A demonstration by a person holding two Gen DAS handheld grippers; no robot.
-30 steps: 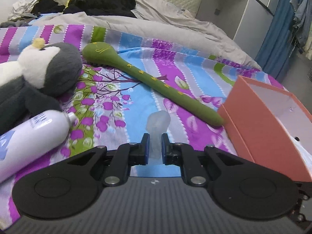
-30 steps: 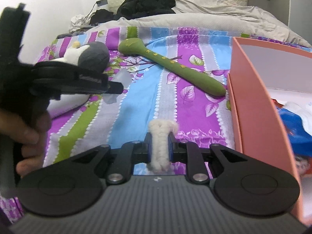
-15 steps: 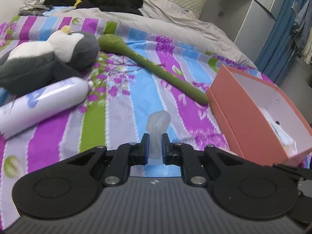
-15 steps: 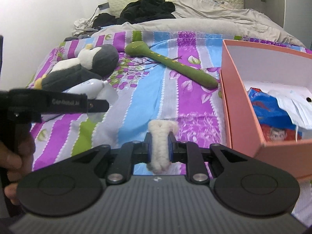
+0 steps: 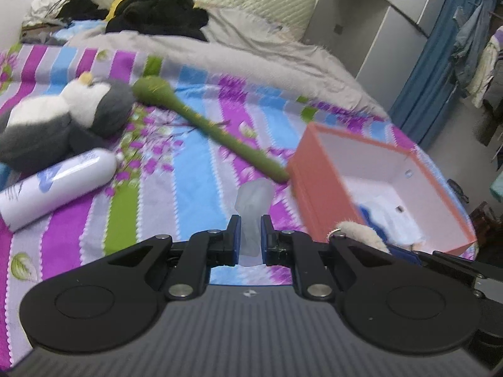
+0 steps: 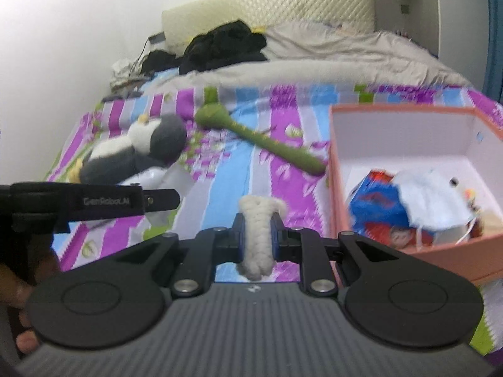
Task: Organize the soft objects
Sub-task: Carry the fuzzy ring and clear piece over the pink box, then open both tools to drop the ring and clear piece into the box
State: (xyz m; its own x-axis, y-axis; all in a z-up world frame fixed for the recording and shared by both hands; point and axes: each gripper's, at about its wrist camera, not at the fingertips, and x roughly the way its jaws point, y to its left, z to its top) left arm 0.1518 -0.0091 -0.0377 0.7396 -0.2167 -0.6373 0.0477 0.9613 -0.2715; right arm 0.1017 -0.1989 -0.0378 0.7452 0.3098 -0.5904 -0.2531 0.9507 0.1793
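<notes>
The orange box (image 6: 338,188) contains several items. Left of it, plush penguin (image 6: 141,150) and green plush stick (image 6: 261,139) remain. Right gripper (image 6: 258,235) clamps a white knitted piece (image 6: 257,235); left gripper (image 5: 250,235) clamps a translucent piece (image 5: 251,207).

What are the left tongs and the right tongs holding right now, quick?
Left tongs: shut on a translucent soft piece.
Right tongs: shut on a fuzzy cream rope piece.
</notes>
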